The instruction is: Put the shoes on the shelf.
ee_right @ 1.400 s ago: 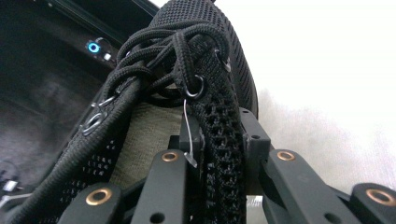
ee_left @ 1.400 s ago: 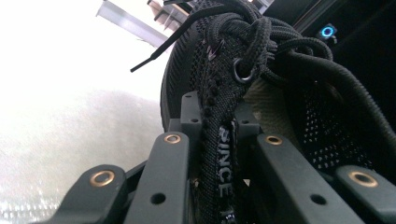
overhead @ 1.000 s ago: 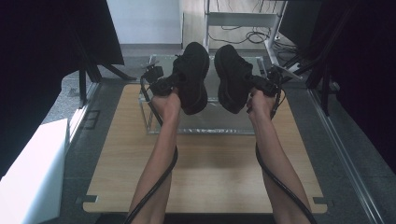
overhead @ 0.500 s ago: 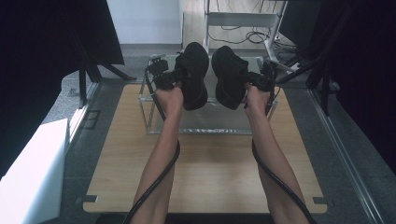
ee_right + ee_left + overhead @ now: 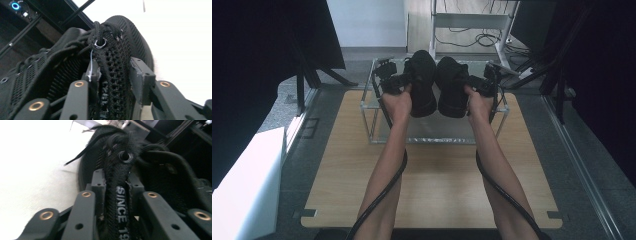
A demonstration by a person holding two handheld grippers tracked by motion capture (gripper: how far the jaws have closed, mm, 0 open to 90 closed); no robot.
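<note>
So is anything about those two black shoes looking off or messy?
Slightly: on the left shoe a loose lace end sticks out sideways, and a pale thread hangs from the right shoe by its eyelet. Otherwise nothing stands out.

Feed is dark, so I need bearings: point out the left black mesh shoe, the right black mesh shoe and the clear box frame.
Left black mesh shoe [image 5: 422,82], high view, upper.
Right black mesh shoe [image 5: 452,85], high view, upper.
Clear box frame [image 5: 373,114], high view, left front post.
</note>
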